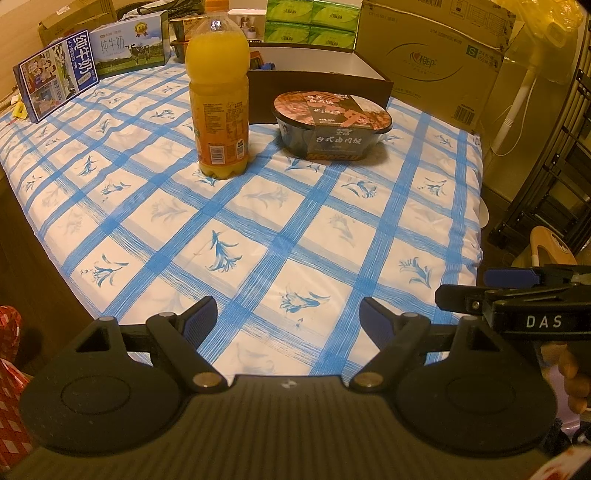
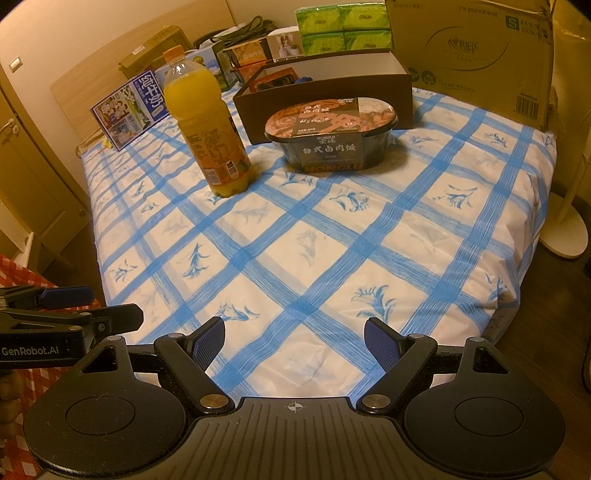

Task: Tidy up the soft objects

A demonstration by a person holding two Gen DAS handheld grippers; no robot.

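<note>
Two black two-finger claws with blue pads hover side by side over the near end of a bed: the left claw [image 1: 288, 317] and the right claw [image 2: 294, 341] both stand with jaws spread wide and nothing between them, each seen from the side in the other's wrist view. Beneath them lies the white bedspread with blue checks and blue flower prints [image 2: 332, 258], smooth and bare across its near half. Farther up the bed, an upright clear plastic bottle of orange juice with an orange cap [image 1: 218, 92] stands to the left, and just to its right, apart from it, sits a black oval instant-rice bowl with a sealed printed lid [image 1: 332, 123]. Behind the bowl rests an open dark brown cardboard box with a pale lining [image 2: 325, 92], small items inside it too indistinct to name. At the far left stand two milk cartons: a blue-and-white printed one [image 1: 55, 92] nearer, and a second showing cows on a green meadow [image 1: 131, 44] behind it. Against the far edge are stacked green tissue packs [image 1: 314, 22], and beside them at the right a large tan corrugated shipping carton [image 1: 436, 59]. A person's fingertips [image 1: 574, 384] show at the right edge, under the right claw's handle.
</note>
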